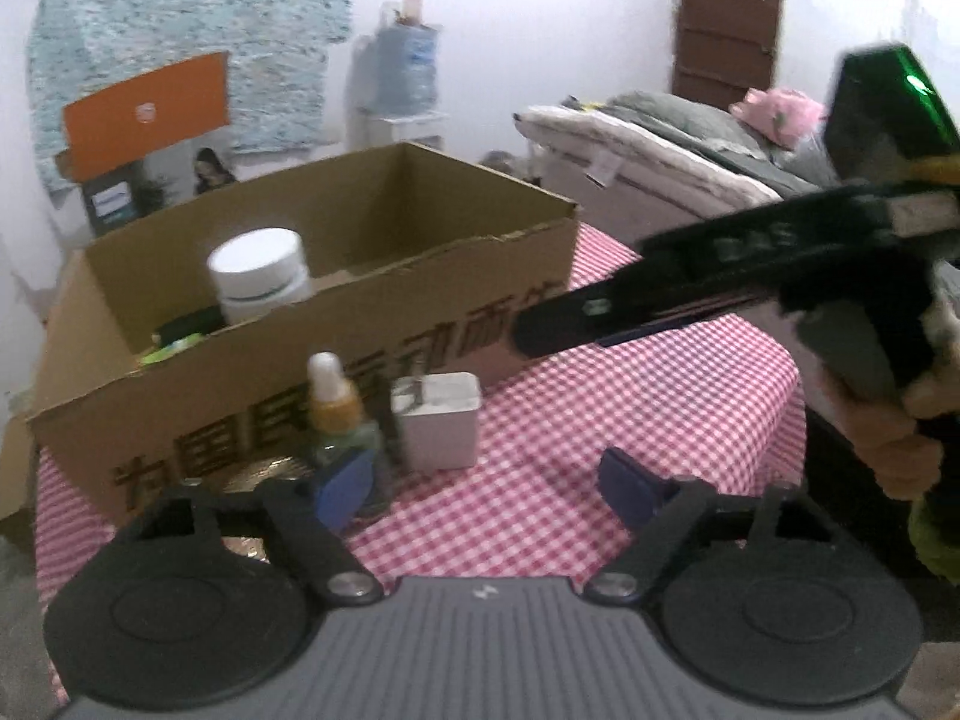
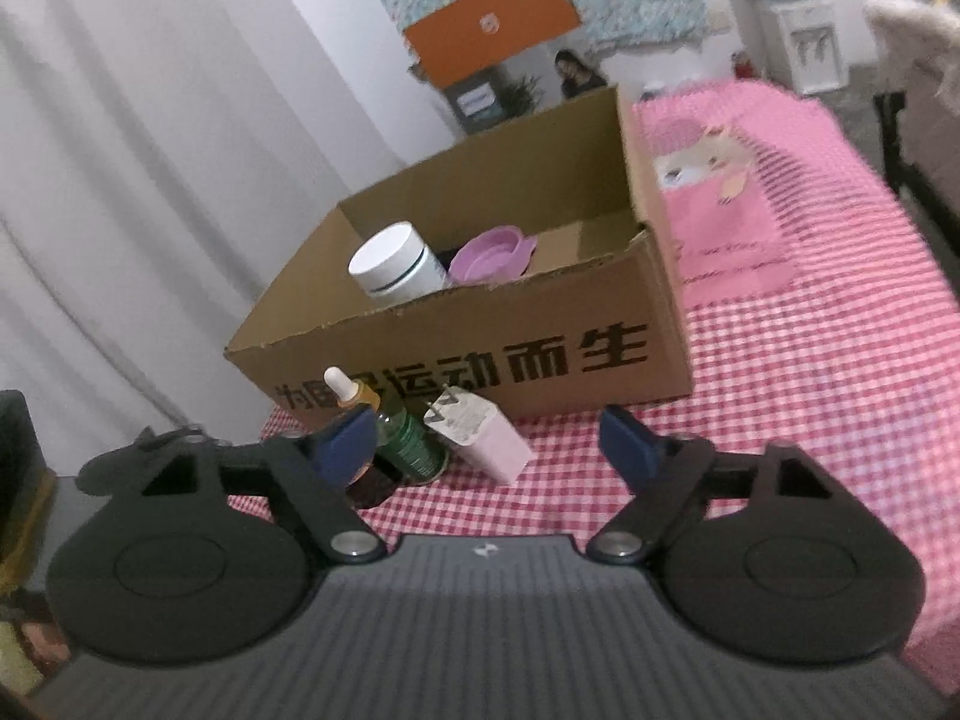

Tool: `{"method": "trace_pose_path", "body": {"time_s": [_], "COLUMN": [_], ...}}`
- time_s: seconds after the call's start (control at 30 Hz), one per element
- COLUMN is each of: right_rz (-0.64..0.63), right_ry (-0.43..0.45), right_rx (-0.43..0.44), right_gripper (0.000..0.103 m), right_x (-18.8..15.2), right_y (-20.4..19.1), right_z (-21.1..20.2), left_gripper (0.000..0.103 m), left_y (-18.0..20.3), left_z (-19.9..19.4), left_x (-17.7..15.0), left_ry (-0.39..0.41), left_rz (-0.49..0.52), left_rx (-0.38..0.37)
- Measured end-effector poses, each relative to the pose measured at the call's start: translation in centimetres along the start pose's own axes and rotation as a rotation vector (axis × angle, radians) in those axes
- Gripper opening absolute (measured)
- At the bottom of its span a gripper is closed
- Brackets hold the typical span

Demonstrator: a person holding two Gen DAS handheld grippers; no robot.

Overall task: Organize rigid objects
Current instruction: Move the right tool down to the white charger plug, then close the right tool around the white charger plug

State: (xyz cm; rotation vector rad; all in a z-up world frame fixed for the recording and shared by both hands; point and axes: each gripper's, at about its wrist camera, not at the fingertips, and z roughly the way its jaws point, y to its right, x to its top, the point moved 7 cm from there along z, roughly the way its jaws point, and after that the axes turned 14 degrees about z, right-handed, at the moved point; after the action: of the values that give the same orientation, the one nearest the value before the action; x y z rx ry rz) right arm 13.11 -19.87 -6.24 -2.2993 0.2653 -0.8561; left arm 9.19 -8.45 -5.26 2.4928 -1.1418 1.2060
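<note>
Cardboard box [image 1: 336,324] with black printed characters on its front wall stands on the counter [image 1: 630,420], which wears a red-and-white checked cloth. Inside the box a white jar [image 1: 258,273] with a dark band stands near the left end; the right wrist view also shows a purple bowl-like thing [image 2: 489,255] just beside the jar, and the left wrist view a green and black item [image 1: 180,330] low in the near left corner, too blurred to identify.

In front of the box, three small things stand close together on the cloth: a dropper bottle [image 1: 333,405] with a white tip and amber collar, a green bottle [image 2: 408,441] beside it, and a white charger plug [image 1: 438,420] with metal prongs, tilted in the right wrist view.

Left gripper [image 1: 486,489] hovers low over the cloth with its blue pads apart and nothing between them; its left pad lies in front of the dropper bottle in the picture, contact unclear. Right gripper [image 2: 489,444] also stands apart and empty, its left pad overlapping the dropper bottle in its own view; the plug lies just inside that pad. In the left wrist view the right gripper reaches in from the right, held by a hand [image 1: 888,444]. A pink printed mat [image 2: 714,204] lies on the cloth right of the box.
</note>
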Motion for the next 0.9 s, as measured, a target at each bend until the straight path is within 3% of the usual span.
{"method": "trace_pose_path", "body": {"time_s": [0.13, 0.3, 0.67, 0.9], "right_rz": [0.023, 0.059, 0.092, 0.136], "right_ry": [-0.057, -0.119, -0.228, -0.264], "right_rx": [0.022, 0.061, 0.134, 0.140], "right_gripper": [0.059, 0.048, 0.046, 0.045], "right_x": [0.8, 1.6, 1.6, 0.6], "right_y": [0.3, 0.6, 0.8, 1.3], "right_z": [2.1, 4.6, 8.7, 8.8], "left_gripper": [0.071, 0.065, 0.064, 0.061], "left_y": [0.4, 0.2, 0.0, -0.2], "left_z": [2.0, 4.2, 6.5, 6.4], "left_x": [0.2, 0.4, 0.3, 0.6], "left_ry": [-0.027, -0.061, -0.103, -0.089], "left_rz": [0.012, -0.007, -0.055, -0.080], "left_rx": [-0.019, -0.023, -0.006, -0.011]}}
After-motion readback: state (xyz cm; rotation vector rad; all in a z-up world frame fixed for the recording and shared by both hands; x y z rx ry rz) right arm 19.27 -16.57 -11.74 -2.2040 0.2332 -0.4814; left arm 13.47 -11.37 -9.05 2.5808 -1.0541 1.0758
